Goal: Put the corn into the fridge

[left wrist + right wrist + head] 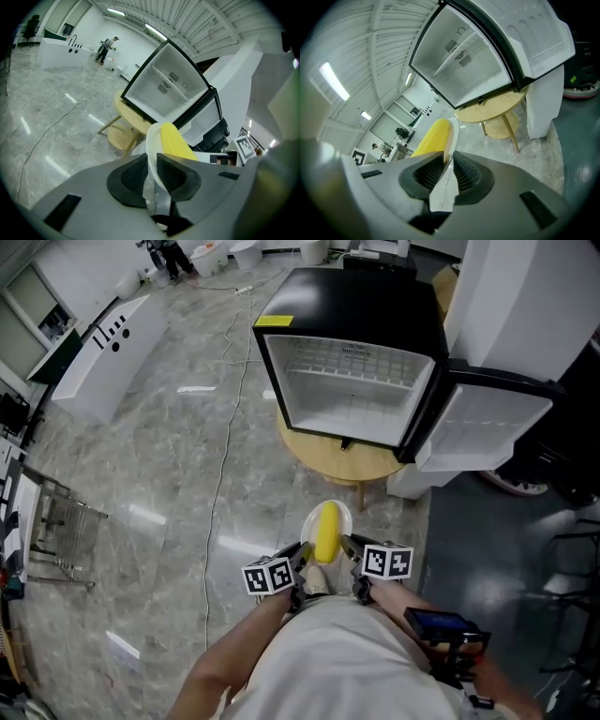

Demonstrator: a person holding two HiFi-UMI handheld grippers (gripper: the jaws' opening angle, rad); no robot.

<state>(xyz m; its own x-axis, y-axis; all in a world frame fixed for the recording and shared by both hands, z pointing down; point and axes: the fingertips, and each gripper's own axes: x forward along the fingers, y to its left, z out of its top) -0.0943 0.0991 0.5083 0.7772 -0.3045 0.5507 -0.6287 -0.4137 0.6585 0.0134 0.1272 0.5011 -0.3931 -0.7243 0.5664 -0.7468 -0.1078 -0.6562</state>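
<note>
left gripper [152, 171] and right gripper [449, 171] both pinch the plate [309, 521] by its rim, corn [327, 531] on top; keep it level going into the fridge [352, 381].

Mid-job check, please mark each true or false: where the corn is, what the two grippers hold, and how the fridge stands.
1. The fridge has its door open. True.
2. The corn is already inside the fridge. False: it lies on the plate, held out in front of the fridge.
3. The left gripper and the right gripper are each shut on the plate's rim. True.
4. The fridge stands on the floor. False: it sits on a round wooden table.
</note>
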